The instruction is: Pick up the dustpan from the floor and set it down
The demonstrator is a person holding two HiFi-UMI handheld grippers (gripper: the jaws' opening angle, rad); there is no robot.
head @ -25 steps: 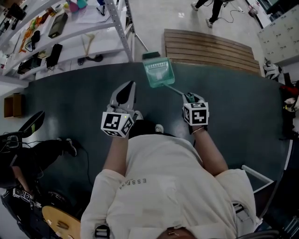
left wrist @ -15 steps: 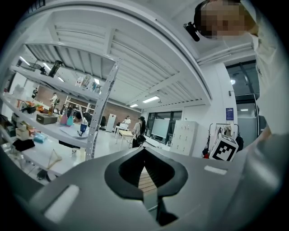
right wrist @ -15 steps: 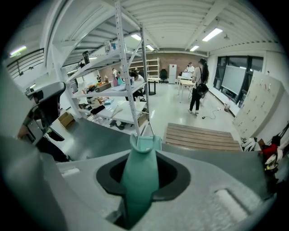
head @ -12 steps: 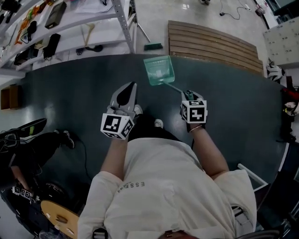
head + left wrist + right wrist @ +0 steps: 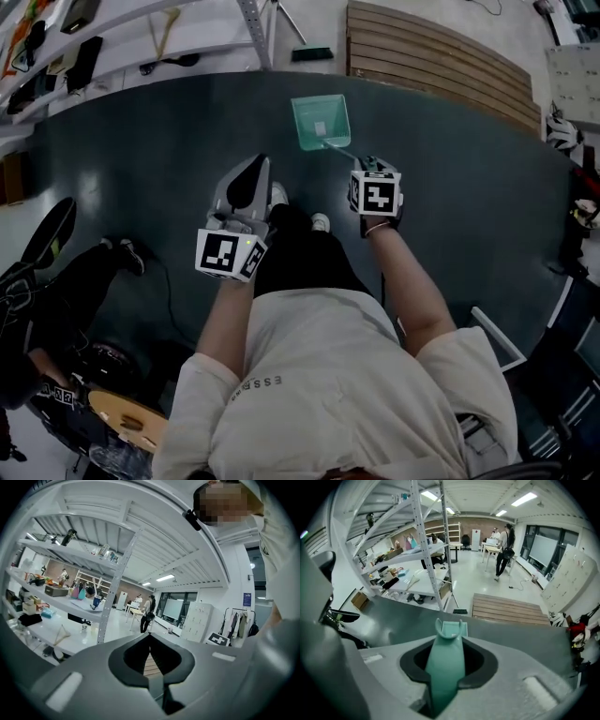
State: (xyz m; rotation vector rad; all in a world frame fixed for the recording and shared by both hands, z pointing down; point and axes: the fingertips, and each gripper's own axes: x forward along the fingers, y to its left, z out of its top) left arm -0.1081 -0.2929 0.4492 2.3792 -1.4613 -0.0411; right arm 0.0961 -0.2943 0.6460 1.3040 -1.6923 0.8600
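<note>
A teal dustpan (image 5: 321, 122) hangs out ahead of me over the dark floor mat (image 5: 141, 141), pan end away from me. Its long handle (image 5: 445, 667) runs back between the jaws of my right gripper (image 5: 372, 171), which is shut on it and points steeply down. The pan (image 5: 452, 629) shows just beyond the handle's end in the right gripper view. I cannot tell whether the pan touches the floor. My left gripper (image 5: 251, 180) is held nearly level to the left of the dustpan, its jaws closed together with nothing in them (image 5: 150, 639).
A slatted wooden pallet (image 5: 441, 47) lies beyond the mat at the right. A white shelving rack (image 5: 253, 28) stands at the back left, with a green brush head (image 5: 311, 53) by its foot. My shoes (image 5: 319, 222) are below the grippers. A black chair (image 5: 47, 234) stands to the left.
My right gripper has sunk with the dustpan still in it, bringing the pan lower over the mat. The left gripper has sunk a little too, still closed.
</note>
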